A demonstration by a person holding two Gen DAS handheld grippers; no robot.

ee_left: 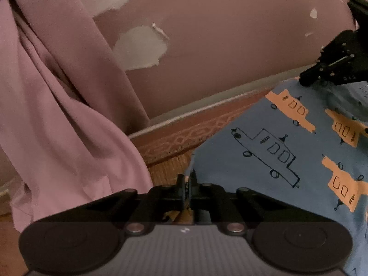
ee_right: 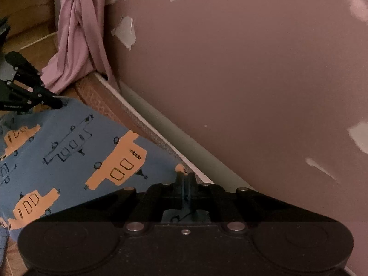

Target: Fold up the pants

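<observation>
Your two wrist views sit low and close over the blue pants, facing the pink wall. Both share the curtain, baseboard, and each other's tool.

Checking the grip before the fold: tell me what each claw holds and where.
Both claws are shut on the blue pants: left claw and right claw each pinch a corner.

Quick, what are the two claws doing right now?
Left gripper: shut on the blue pants, pinching an edge.
Right gripper: shut on the blue pants too, at another edge.
</observation>
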